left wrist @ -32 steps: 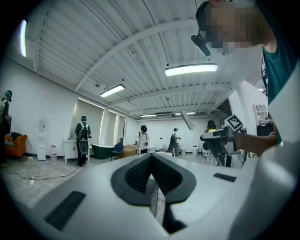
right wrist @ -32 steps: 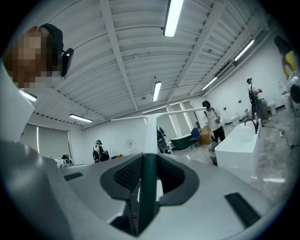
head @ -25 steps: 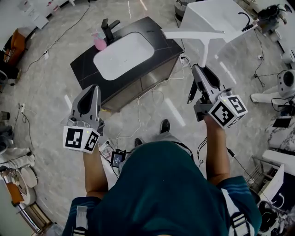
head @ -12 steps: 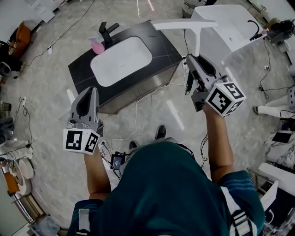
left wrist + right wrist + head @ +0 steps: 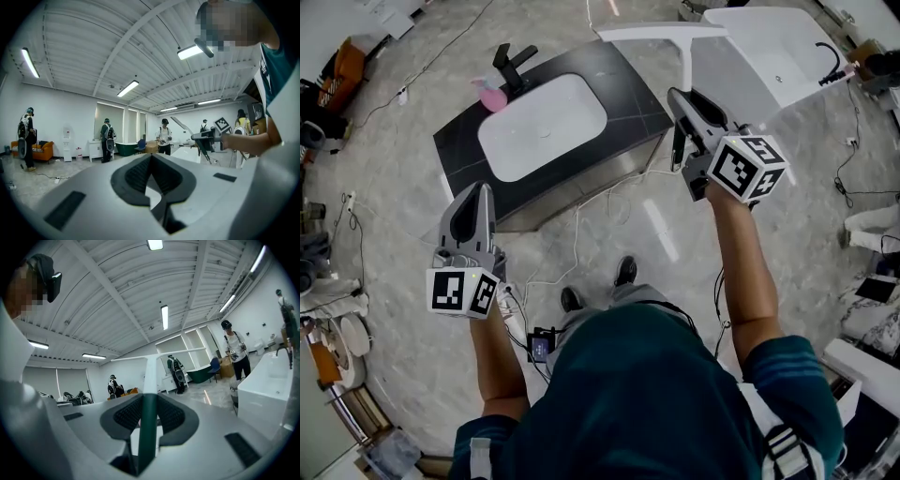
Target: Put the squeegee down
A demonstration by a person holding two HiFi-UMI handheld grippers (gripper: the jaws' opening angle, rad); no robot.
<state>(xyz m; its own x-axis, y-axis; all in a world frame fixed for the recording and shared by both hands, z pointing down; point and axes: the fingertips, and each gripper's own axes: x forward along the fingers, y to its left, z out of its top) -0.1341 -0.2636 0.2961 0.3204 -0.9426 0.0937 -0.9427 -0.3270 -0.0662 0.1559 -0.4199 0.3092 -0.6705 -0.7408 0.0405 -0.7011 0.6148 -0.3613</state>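
**Squeegee clamped in your right tongs, not set down**

Your right tongs (image 5: pixel 682 97) are closed on the squeegee (image 5: pixel 685 62). In the right gripper view its dark green handle runs straight up between the pads, and the white stem and crossways blade stand out beyond the tips. From the head view the blade shows over the far right corner of the dark counter (image 5: pixel 639 94), with the white bathtub (image 5: pixel 773 58) just beside it. Your left tongs (image 5: pixel 482 190) are narrow, tips together with nothing between them. They hang near the counter's front left corner, well apart from the squeegee.
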